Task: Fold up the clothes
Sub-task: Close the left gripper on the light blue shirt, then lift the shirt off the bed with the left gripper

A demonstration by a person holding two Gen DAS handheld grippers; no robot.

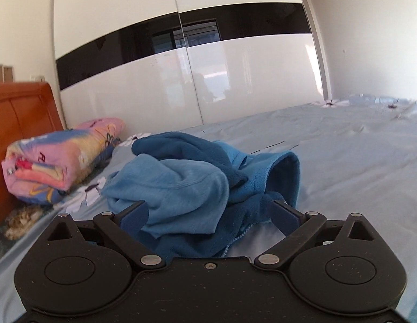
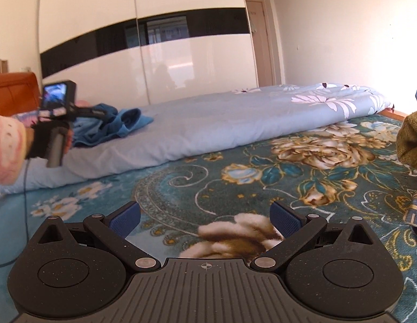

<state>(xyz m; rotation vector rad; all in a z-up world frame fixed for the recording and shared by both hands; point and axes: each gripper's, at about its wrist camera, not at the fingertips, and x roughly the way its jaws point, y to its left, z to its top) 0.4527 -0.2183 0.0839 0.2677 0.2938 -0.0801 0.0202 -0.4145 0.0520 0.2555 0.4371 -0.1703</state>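
Observation:
A crumpled blue fleece garment (image 1: 197, 183), light and dark blue, lies in a heap on the light blue bed sheet (image 1: 356, 161). My left gripper (image 1: 209, 210) is open, its fingers standing on either side of the near part of the heap, with cloth lying between them. In the right wrist view the garment (image 2: 114, 123) lies far left on the bed, with the left gripper (image 2: 100, 114) at it. My right gripper (image 2: 205, 215) is open and empty, low over the floral teal blanket (image 2: 235, 177).
A folded pink floral blanket (image 1: 60, 158) lies left of the garment by the orange wooden headboard (image 1: 20, 123). A white wardrobe (image 1: 181, 80) stands behind the bed. A rolled floral quilt (image 2: 329, 99) lies at the far end. A brown garment (image 2: 413, 140) sits at the right.

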